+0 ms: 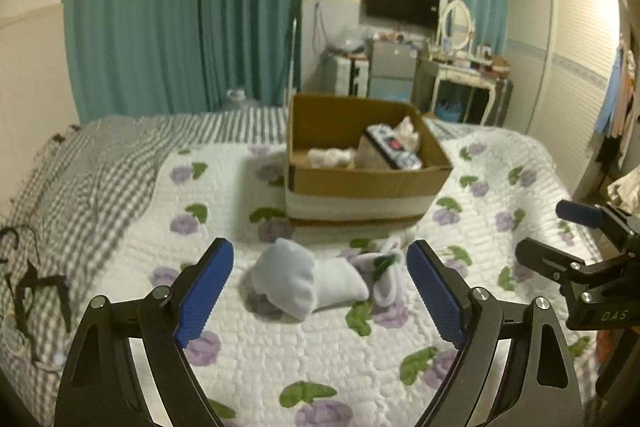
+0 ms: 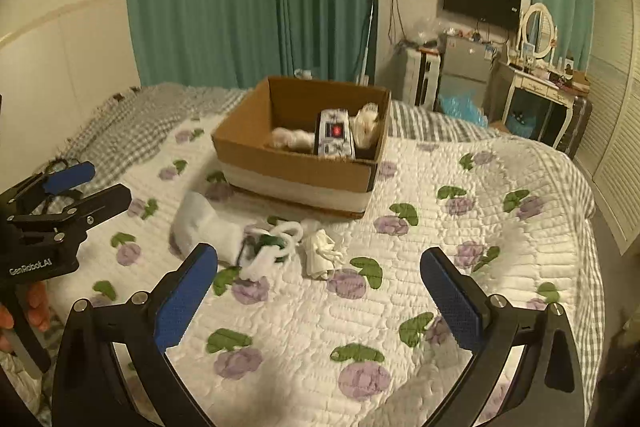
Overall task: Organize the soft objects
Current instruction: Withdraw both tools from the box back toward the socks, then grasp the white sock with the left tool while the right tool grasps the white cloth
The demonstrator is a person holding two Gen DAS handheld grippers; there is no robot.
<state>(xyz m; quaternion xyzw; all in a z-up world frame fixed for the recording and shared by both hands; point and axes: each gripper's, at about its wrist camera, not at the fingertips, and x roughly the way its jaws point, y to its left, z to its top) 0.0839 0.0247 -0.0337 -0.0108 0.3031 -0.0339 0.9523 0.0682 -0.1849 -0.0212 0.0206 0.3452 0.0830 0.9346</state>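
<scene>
A white rolled sock (image 1: 304, 281) (image 2: 206, 227) lies on the floral quilt, in front of the cardboard box (image 1: 360, 183) (image 2: 296, 173). Beside it lie a white-and-green soft item (image 1: 386, 271) (image 2: 272, 247) and a small white bundle (image 2: 320, 253). The box holds a fluffy white item (image 1: 330, 157) (image 2: 292, 139), a patterned tissue pack (image 1: 390, 147) (image 2: 335, 139) and another pale soft item (image 2: 366, 121). My left gripper (image 1: 320, 291) is open just before the sock, which lies between its fingers in view. My right gripper (image 2: 320, 301) is open and empty, nearer than the pile.
The bed's quilt (image 2: 440, 247) spreads to the right, with a grey checked blanket (image 1: 100, 167) at left holding dark straps (image 1: 36, 283). Teal curtains (image 1: 180, 7), a dresser with mirror (image 2: 538, 75) and a wardrobe (image 1: 568, 59) stand beyond the bed.
</scene>
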